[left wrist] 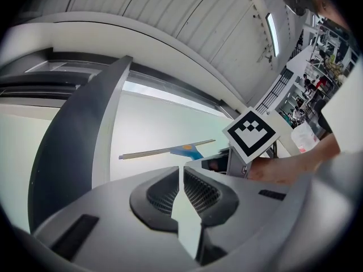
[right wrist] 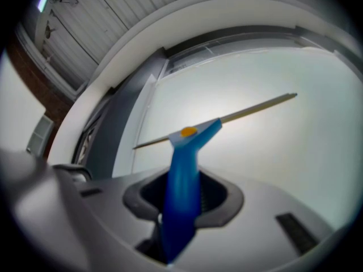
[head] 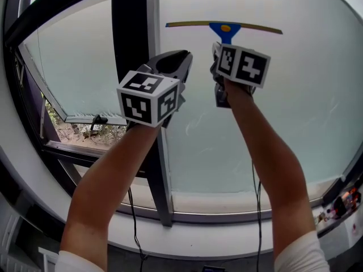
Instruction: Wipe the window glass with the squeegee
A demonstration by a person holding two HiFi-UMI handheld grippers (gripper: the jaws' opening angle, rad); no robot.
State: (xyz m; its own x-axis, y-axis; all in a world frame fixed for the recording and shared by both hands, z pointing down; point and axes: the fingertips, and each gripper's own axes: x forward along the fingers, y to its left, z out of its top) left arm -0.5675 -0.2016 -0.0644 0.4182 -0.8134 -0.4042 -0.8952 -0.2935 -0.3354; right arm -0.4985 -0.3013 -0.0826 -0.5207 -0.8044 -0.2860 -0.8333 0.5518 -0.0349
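While your right gripper (right wrist: pixel 181 200) is clamping the squeegee (head: pixel 226 27) handle, w/ blade sitting near the window glass (head: pixel 295 112) top edge, you're wanting even pressure & a level pull; left gripper (left wrist: pixel 181 197) is hanging beside it, jaws together, empty.

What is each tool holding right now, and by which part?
The right tool grips the squeegee by its blue handle; the left tool holds nothing.

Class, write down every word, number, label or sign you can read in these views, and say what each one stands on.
No readable text anywhere.
Left gripper and right gripper: black-and-white square patterns on their cubes, no letters.
Blue-handled squeegee: orange dot only, no print.
Coloured items at the head view's lower right: too small to read.
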